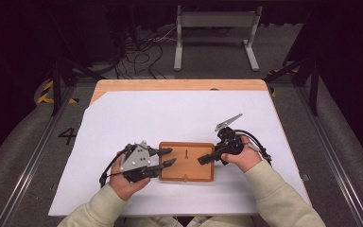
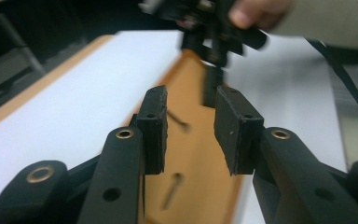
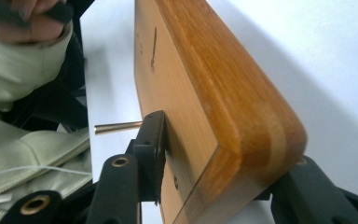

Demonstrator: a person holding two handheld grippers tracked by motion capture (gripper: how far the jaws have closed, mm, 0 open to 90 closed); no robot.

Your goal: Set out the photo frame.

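Observation:
A small wooden board (image 1: 186, 170) lies on white paper near the table's front edge. A thin pin (image 1: 186, 153) stands on its top face, and a brass pin (image 3: 119, 127) juts from that face beside my right jaw. My left gripper (image 1: 173, 156) hovers over the board's left end, open, with nothing between its pads (image 2: 151, 126). My right gripper (image 1: 202, 160) is at the board's right end. Its left pad (image 3: 154, 140) lies against the top face of the board (image 3: 186, 93), and the other jaw reaches under the rounded edge, its pad hidden.
White paper (image 1: 170, 113) covers most of the wooden table (image 1: 179, 85). A grey metal stand (image 1: 215, 33) and loose cables (image 1: 142, 52) sit on the floor beyond the far edge. The right gripper's cable (image 1: 262, 151) loops beside the right hand.

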